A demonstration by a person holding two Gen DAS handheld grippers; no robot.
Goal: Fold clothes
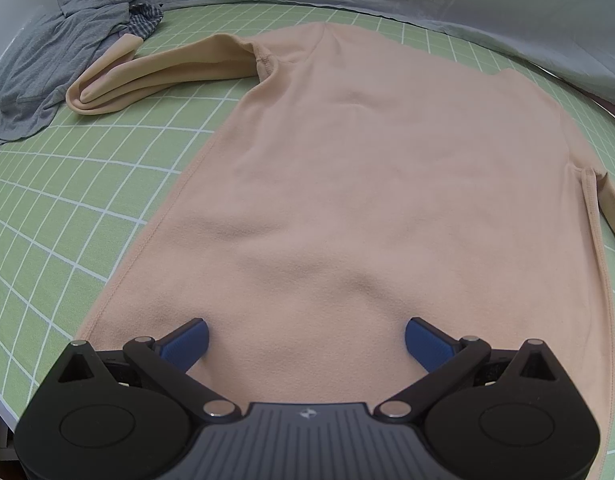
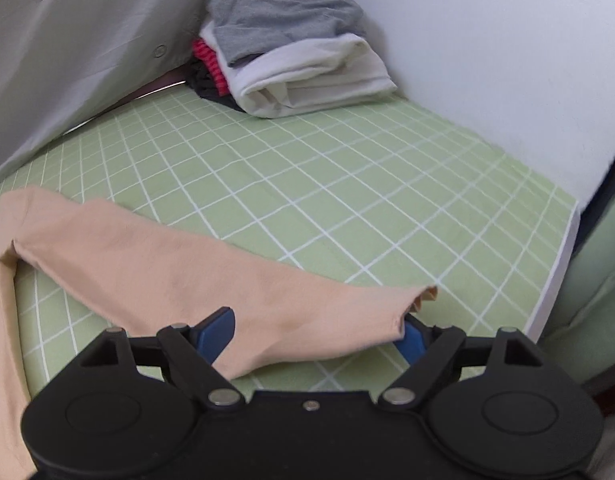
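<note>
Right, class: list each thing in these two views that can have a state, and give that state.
Peach top: spread flat on the green mat.
Right sleeve: stretched out, cuff between open jaws.
Left tool: open.
Right tool: open.
Grey garment: crumpled.
Corner pile: folded, stacked.

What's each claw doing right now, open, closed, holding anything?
Left claw: open over the peach shirt, holding nothing.
Right claw: open astride the shirt's sleeve, not gripping it.
</note>
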